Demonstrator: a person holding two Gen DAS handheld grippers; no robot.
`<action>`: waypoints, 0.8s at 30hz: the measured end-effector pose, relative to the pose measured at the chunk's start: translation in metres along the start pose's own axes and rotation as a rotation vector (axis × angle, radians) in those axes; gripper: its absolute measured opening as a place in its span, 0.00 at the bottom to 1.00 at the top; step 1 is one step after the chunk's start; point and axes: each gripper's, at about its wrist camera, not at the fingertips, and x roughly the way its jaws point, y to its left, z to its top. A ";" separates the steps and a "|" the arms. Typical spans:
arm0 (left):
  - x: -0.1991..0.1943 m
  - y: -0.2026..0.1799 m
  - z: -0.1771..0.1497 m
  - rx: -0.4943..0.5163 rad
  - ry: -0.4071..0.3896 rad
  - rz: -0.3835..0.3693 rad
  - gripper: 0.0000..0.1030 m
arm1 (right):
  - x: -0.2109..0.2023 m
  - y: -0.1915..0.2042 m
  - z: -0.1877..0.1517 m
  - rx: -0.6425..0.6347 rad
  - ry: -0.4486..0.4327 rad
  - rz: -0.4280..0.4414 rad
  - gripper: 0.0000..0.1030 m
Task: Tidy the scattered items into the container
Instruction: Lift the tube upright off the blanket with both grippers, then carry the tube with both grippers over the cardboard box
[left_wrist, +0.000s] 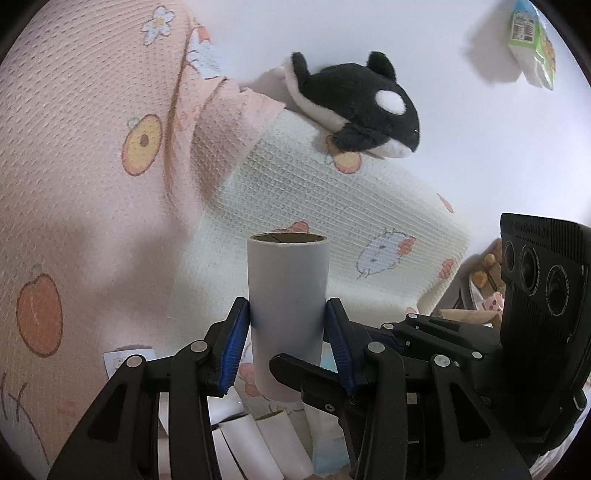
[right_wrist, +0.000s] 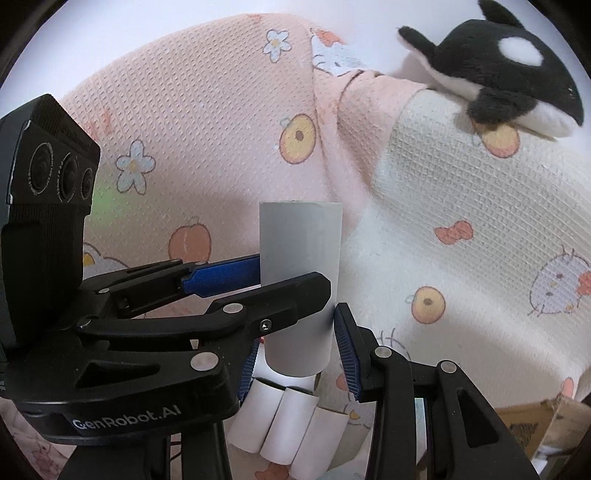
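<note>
A white cardboard roll (left_wrist: 288, 295) stands upright between the blue pads of my left gripper (left_wrist: 288, 328), which is shut on it. It also shows in the right wrist view (right_wrist: 299, 273), with the left gripper (right_wrist: 295, 273) across it. My right gripper (right_wrist: 299, 350) sits just below the roll's lower end, jaws apart, and I cannot tell if its pads touch it. Several white rolls (right_wrist: 288, 424) lie packed together below, also in the left wrist view (left_wrist: 258, 443). A brown cardboard box corner (right_wrist: 535, 424) shows at lower right.
A pink and cream blanket (left_wrist: 92, 166) with fruit and flower prints covers the surface. A black and white orca plush (left_wrist: 362, 103) lies on its far edge. A green and white tissue pack (left_wrist: 532, 40) lies at the far right.
</note>
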 end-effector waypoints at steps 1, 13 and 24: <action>0.002 -0.003 0.000 0.001 0.007 -0.001 0.45 | -0.005 0.001 -0.001 0.009 -0.005 0.001 0.35; -0.005 -0.029 -0.004 0.029 0.100 0.042 0.45 | -0.027 -0.001 -0.018 0.069 0.009 0.015 0.36; -0.017 -0.075 0.008 0.163 0.107 0.082 0.45 | -0.062 0.004 -0.030 0.029 -0.082 -0.063 0.38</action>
